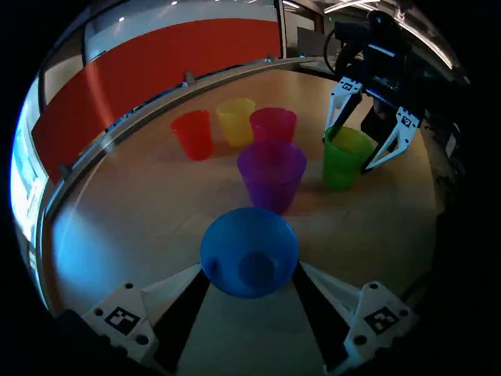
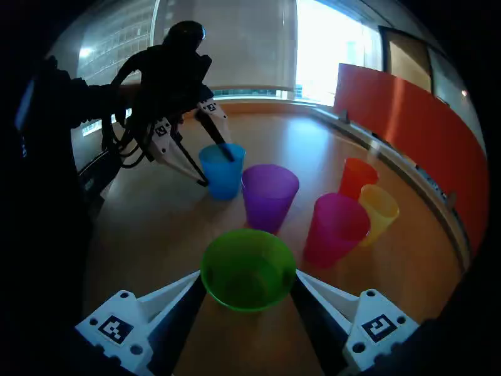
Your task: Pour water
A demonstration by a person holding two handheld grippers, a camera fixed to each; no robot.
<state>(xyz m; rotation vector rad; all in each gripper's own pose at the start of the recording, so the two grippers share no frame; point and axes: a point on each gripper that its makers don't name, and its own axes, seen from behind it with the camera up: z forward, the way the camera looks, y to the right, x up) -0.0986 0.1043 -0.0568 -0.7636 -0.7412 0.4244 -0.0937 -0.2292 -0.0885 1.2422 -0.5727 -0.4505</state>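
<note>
Blue cup (image 1: 249, 250) sits on the wooden table (image 1: 144, 213), pinched in my left gripper (image 1: 250, 268), jaws part-closed on its sides; green cup (image 2: 248, 266) likewise pinched in my right gripper (image 2: 248, 275); purple cup (image 1: 272, 172) stands between them.

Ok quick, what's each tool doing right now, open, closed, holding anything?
Left tool: closed on the blue cup.
Right tool: closed on the green cup.

The right gripper (image 2: 248, 281) grips a green cup (image 2: 248, 266) on both sides, the left gripper (image 2: 217, 169) farther off grips a blue cup (image 2: 224, 178), and a purple cup (image 2: 269, 195), pink cup (image 2: 335, 229), yellow cup (image 2: 379, 212) and orange cup (image 2: 357, 175) stand nearby.
</note>
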